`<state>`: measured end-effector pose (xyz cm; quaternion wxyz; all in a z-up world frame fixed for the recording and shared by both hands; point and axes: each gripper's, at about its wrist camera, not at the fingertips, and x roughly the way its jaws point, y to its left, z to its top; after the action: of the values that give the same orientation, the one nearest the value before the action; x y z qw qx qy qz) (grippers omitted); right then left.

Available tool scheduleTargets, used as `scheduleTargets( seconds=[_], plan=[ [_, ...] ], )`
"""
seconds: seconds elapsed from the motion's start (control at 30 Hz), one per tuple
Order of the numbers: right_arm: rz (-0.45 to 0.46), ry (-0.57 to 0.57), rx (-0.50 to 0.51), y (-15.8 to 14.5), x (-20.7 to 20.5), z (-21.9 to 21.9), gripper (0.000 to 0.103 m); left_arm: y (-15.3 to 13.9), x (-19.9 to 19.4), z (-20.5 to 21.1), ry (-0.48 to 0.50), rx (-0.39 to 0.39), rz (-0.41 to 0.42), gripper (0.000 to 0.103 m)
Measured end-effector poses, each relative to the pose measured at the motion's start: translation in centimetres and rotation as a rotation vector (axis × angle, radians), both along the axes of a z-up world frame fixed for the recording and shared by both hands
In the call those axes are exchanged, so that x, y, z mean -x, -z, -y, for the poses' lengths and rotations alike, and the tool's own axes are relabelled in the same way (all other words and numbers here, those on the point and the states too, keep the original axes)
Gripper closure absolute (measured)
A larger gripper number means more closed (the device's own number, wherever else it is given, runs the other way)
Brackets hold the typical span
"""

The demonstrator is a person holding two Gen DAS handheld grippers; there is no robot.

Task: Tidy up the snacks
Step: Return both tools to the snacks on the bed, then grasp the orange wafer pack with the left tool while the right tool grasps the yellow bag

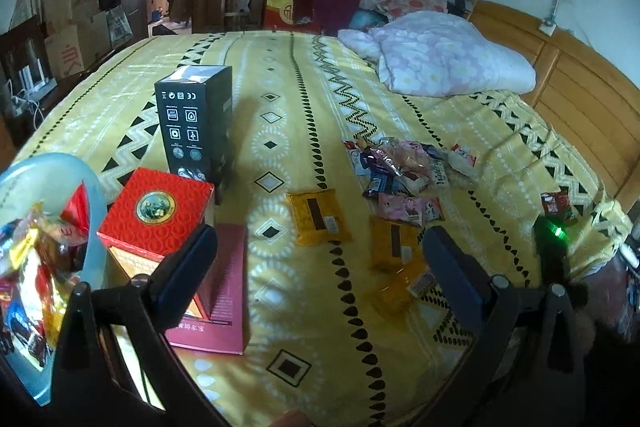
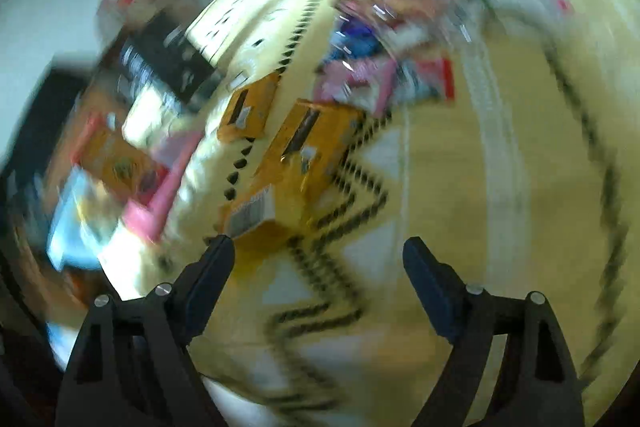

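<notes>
Snacks lie on a bed under a yellow patterned sheet (image 1: 312,307). Two yellow packets (image 1: 320,217) (image 1: 394,243) lie side by side, and a third with a barcode (image 1: 404,281) lies nearer to me. Behind them is a heap of mixed wrappers (image 1: 404,167). My left gripper (image 1: 320,267) hangs open above the sheet just short of the packets, with nothing between its fingers. The right wrist view is smeared by blur. There my right gripper (image 2: 318,247) stands open and empty, with the yellow packets (image 2: 308,147) just beyond its left fingertip (image 2: 220,251).
A pale blue basket (image 1: 94,195) holding wrapped snacks sits at the near left. Beside it are a red box (image 1: 156,211), a tall black box (image 1: 196,123) and a maroon box (image 1: 224,291). A lone red packet (image 1: 556,205) lies at the right. A folded quilt (image 1: 448,59) and a wooden headboard (image 1: 580,107) are behind.
</notes>
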<state>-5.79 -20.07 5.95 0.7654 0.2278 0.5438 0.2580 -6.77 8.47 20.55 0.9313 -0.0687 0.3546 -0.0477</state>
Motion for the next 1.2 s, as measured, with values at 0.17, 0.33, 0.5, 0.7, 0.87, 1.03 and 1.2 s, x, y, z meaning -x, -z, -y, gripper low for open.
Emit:
scheduleTargets(
  seconds=[0.17, 0.33, 0.5, 0.7, 0.87, 1.03, 1.2],
  plan=[
    [-0.030, 0.091, -0.121, 1.8, 0.6, -4.3, 0.015, 0.1, 0.4, 0.3, 0.013, -0.006, 0.003, 0.000],
    [-0.017, 0.157, -0.044, 3.2, -1.5, -6.1, 0.028, 0.4, 0.2, 0.7, 0.031, 0.004, 0.000, 0.000],
    [0.038, 0.124, -0.016, 1.5, -0.7, -3.7, 0.059, 2.6, -1.4, 1.7, 0.059, 0.046, -0.063, 0.000],
    [0.173, 0.033, 0.216, -4.5, 0.2, 1.2, 0.061, 7.2, -5.2, 5.3, 0.149, 0.048, -0.151, 0.001],
    [0.130, -0.134, 0.568, -4.2, -1.8, 2.5, 0.061, 12.6, -9.4, 10.4, 0.277, 0.052, -0.276, 0.008],
    [0.117, -0.078, 0.463, -1.1, -4.7, 3.8, 0.056, 15.2, -11.2, 13.7, 0.254, -0.047, -0.263, 0.007],
    [0.111, 0.017, 0.336, 0.6, -5.0, 5.2, 0.053, 17.0, -12.1, 13.9, 0.215, -0.091, -0.279, 0.007]
  ],
)
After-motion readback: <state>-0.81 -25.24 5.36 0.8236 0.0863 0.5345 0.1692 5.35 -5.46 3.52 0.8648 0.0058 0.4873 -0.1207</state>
